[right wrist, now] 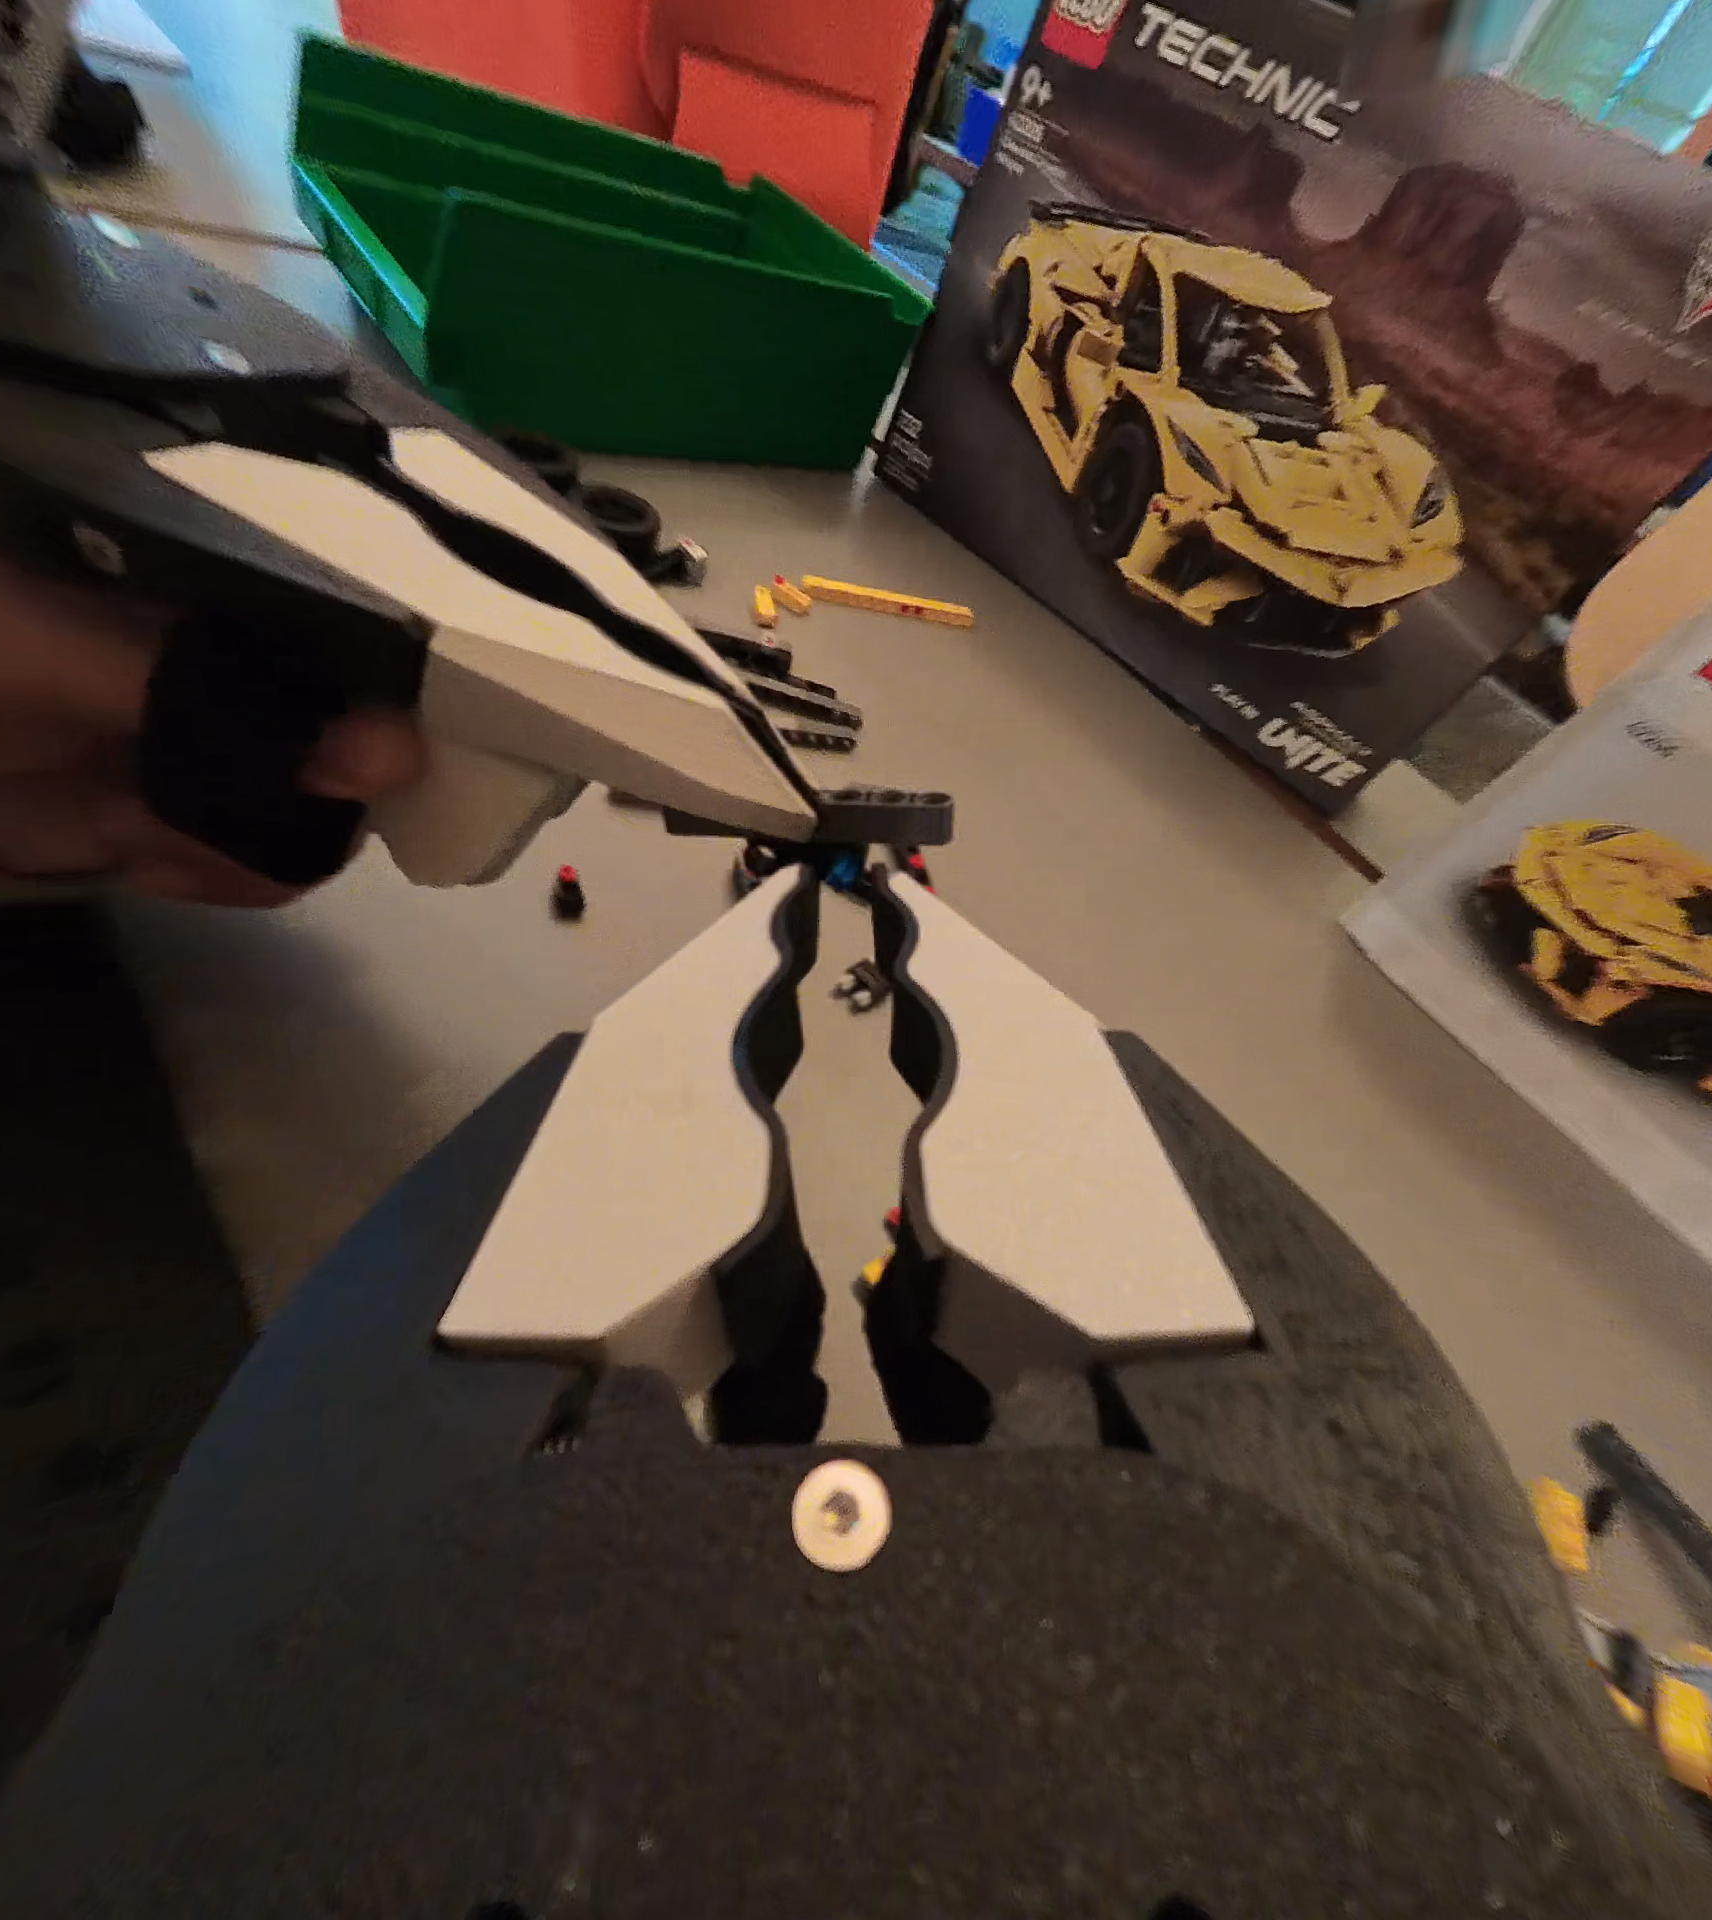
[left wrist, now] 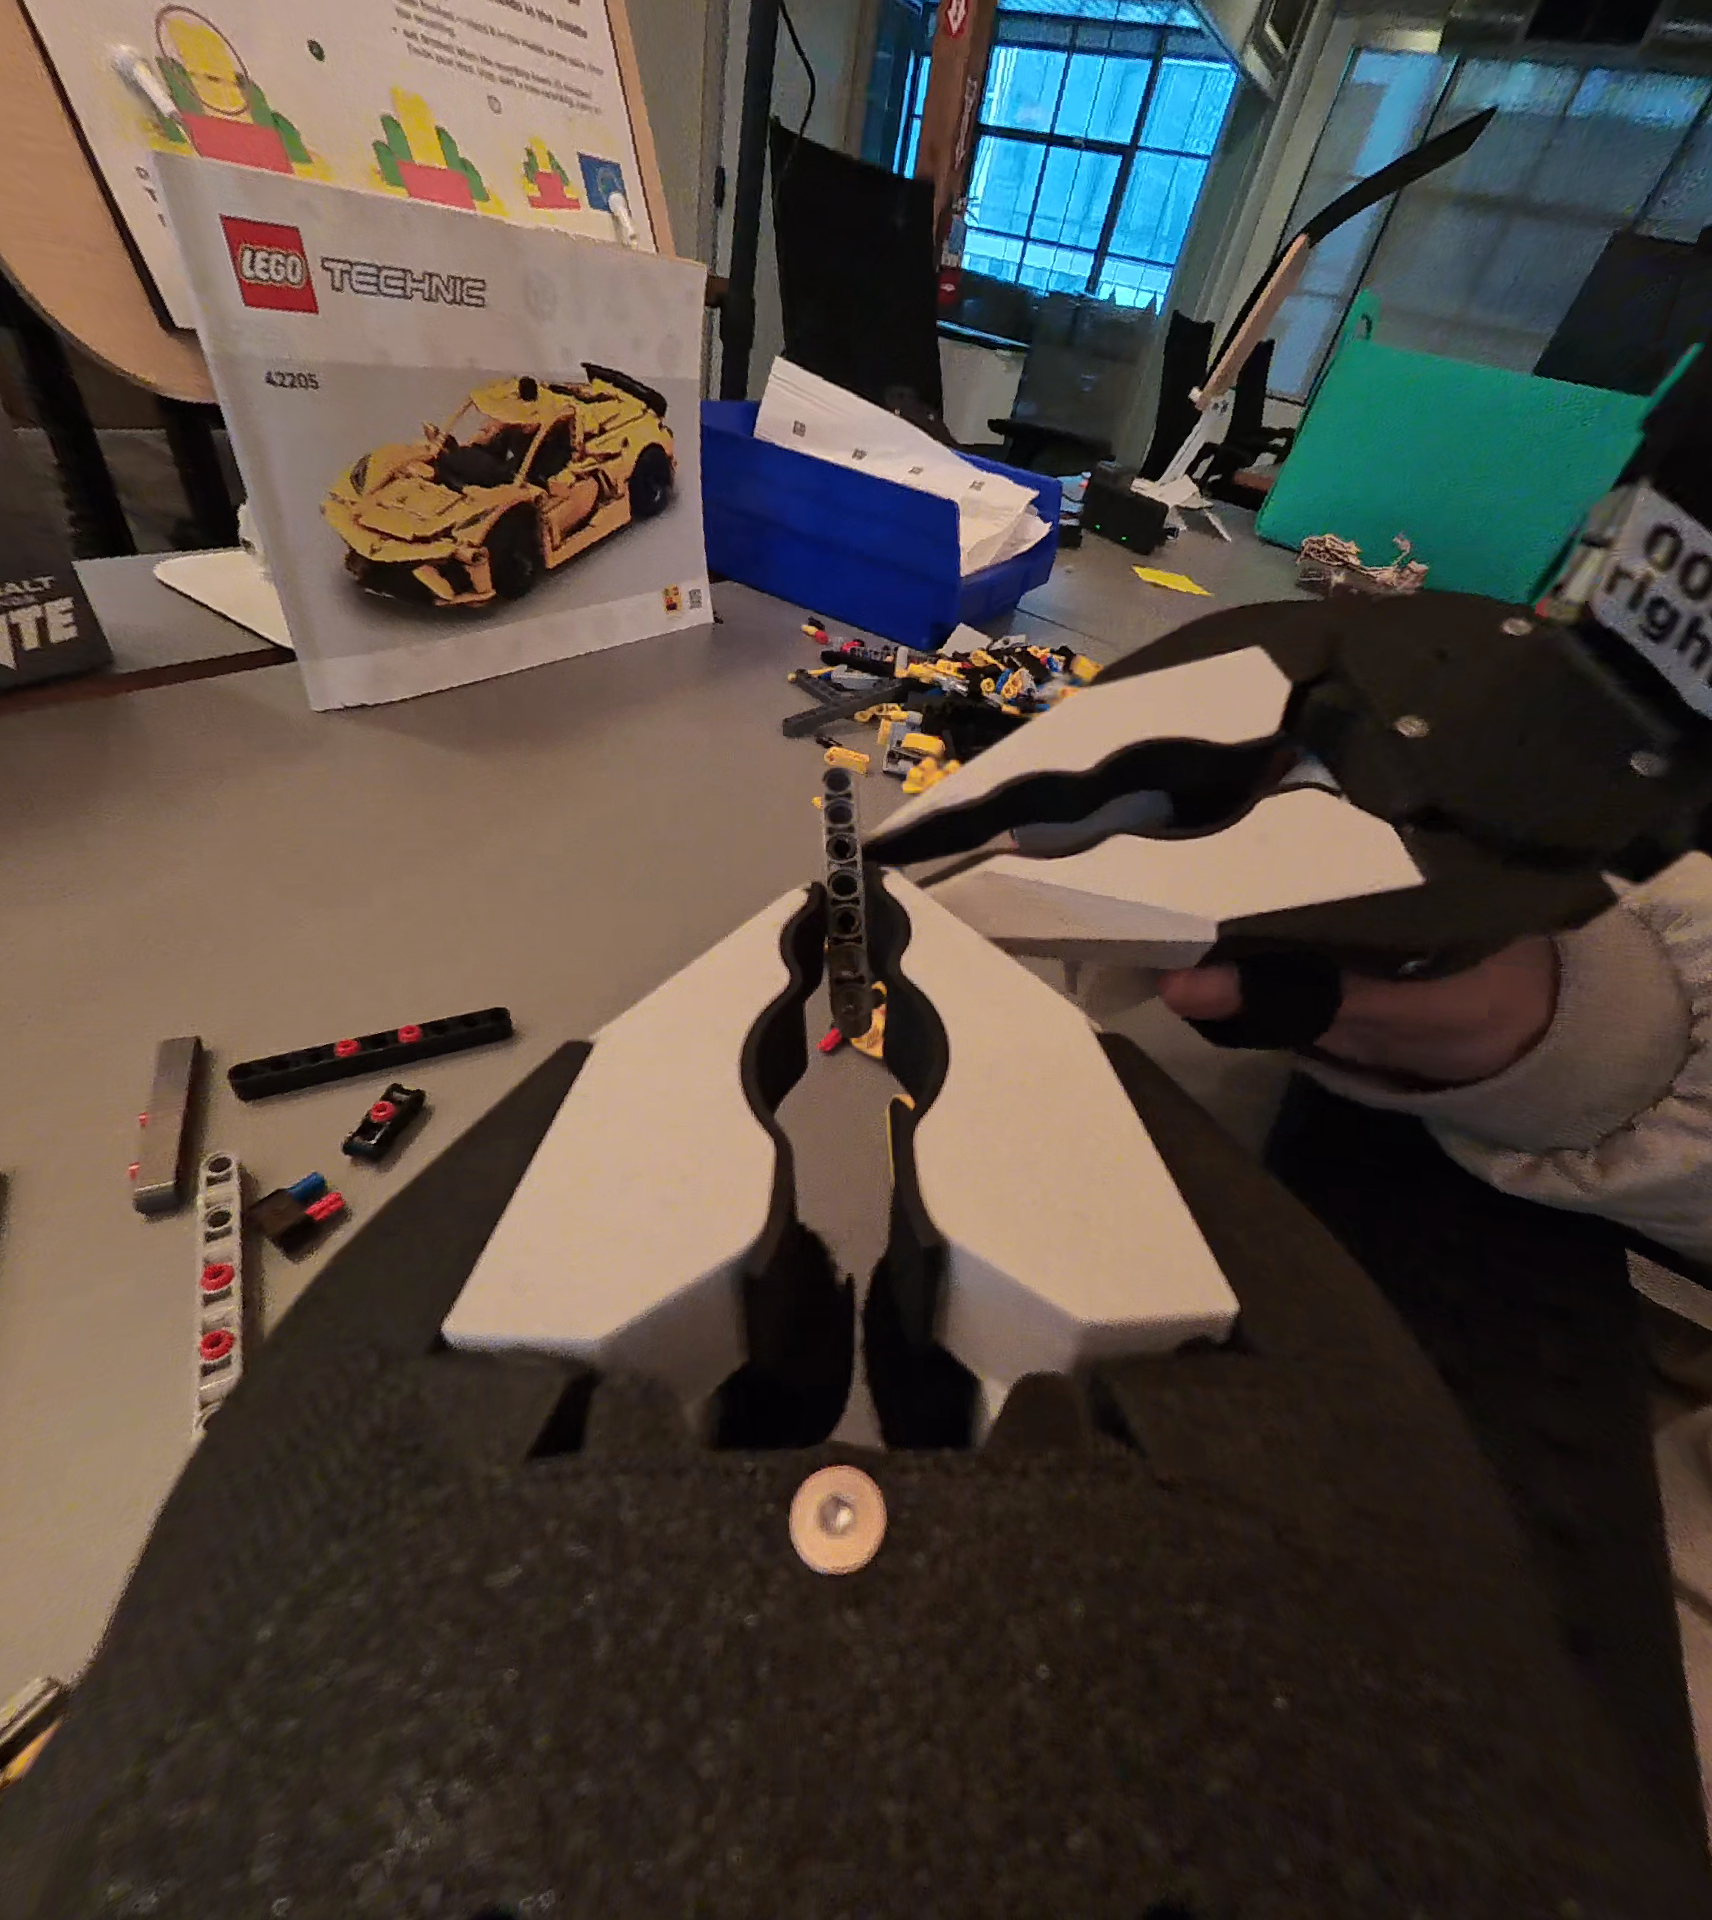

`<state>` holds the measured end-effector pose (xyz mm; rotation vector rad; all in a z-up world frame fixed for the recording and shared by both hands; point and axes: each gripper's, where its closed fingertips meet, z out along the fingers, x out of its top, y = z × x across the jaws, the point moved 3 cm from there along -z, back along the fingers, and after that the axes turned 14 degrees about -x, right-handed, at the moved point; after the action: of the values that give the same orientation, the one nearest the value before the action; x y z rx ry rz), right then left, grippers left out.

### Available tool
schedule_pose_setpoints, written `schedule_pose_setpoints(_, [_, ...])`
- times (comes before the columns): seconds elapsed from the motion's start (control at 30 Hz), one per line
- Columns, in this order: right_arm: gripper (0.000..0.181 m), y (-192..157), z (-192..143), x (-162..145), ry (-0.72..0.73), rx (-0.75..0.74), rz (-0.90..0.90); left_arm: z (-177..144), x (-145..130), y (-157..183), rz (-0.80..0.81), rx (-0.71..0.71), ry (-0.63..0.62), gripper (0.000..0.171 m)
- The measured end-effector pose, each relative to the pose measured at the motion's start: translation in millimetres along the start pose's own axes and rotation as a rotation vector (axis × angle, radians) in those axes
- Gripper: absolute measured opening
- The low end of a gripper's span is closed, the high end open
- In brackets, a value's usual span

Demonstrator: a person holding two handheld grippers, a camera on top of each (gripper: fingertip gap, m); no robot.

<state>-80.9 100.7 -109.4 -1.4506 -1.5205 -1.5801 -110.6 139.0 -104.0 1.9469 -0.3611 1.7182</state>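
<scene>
On the grey bench [left wrist: 416, 831], toward its left edge in the left wrist view, lie a black beam with red pins [left wrist: 369, 1051], a grey bar [left wrist: 168, 1122] and a pale beam with red pins [left wrist: 216, 1283]. A building-set instruction booklet [left wrist: 478, 447] stands toward the far edge, a blue bin [left wrist: 831, 530] with papers to its right, loose small parts [left wrist: 945, 691] in front. The left gripper [left wrist: 844, 914] pinches a dark holed beam [left wrist: 841, 831] between its tips, the beam pointing away above the bench middle. The right gripper [right wrist: 844, 883] reaches in from the right, jaws narrowly apart and empty, tips just beside that beam [right wrist: 883, 816]. In the right wrist view a green bin [right wrist: 623, 312] and car box [right wrist: 1351, 364] stand behind.
</scene>
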Motion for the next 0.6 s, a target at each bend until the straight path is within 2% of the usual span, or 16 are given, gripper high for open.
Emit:
schedule_pose_setpoints(0.27, [0.006, -1.0, 0.3, -1.5, -0.002, -0.027, -0.064, 2.1, -4.7, -0.4, 0.032, 0.036, -0.049, 0.007])
schedule_pose_setpoints(0.5, [0.004, -1.7, 2.9, -2.6, -0.007, -0.059, -0.105, 1.6, -5.4, -3.3, -0.038, 0.012, -0.028, 0.007])
schedule_pose_setpoints(0.6, [0.004, 2.4, 2.0, -1.7, -0.014, -0.051, -0.061, 2.6, -4.4, -0.9, -0.03, -0.01, -0.011, 0.008])
